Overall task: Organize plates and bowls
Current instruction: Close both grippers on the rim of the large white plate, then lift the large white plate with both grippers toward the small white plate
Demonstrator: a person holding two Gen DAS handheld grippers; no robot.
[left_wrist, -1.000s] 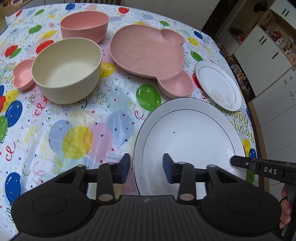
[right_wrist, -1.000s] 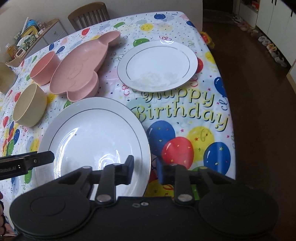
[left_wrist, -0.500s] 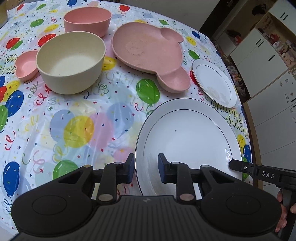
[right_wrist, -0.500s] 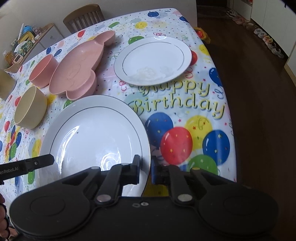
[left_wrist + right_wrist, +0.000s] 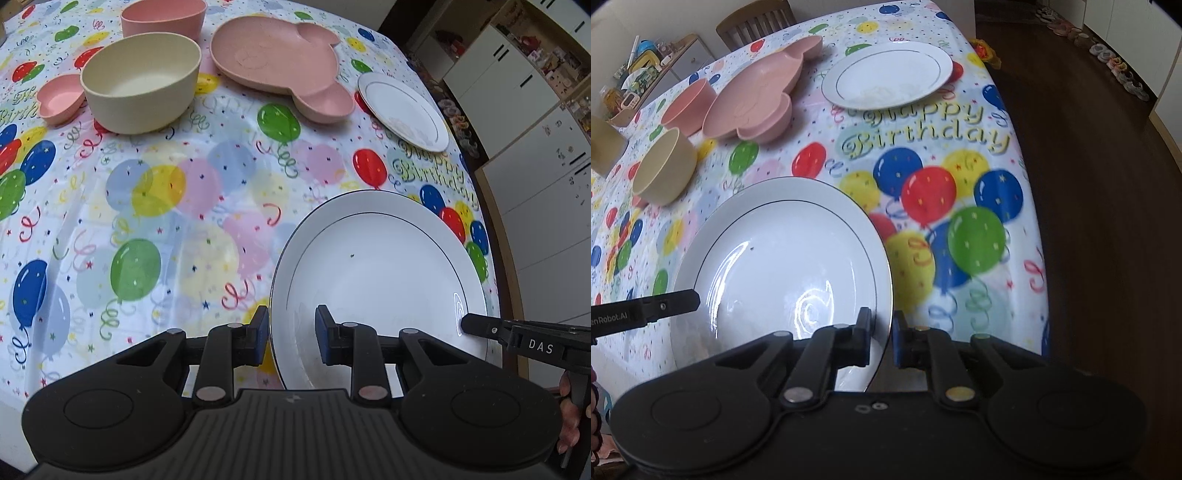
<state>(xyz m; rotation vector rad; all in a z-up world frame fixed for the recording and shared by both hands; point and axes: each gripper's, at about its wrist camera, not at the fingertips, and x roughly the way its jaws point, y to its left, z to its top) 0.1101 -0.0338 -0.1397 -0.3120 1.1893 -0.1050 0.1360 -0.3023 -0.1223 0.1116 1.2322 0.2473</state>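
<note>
Plates first: in the left wrist view the large white plate [image 5: 380, 273] lies at 5 o'clock on the counter [image 5: 177, 206]. The left gripper [image 5: 290, 334] is spread, its fingers on both sides of the rim, not yet pinching. I judge the plate stiff, slippery and fragile, so the rim is the place to hold.

In the right wrist view the right gripper [image 5: 882, 338] stands narrowly around the same plate's [image 5: 783, 258] rim at 6 o'clock; contact is hard to make out. The small plate [image 5: 886, 74] sits at 12 o'clock.
</note>
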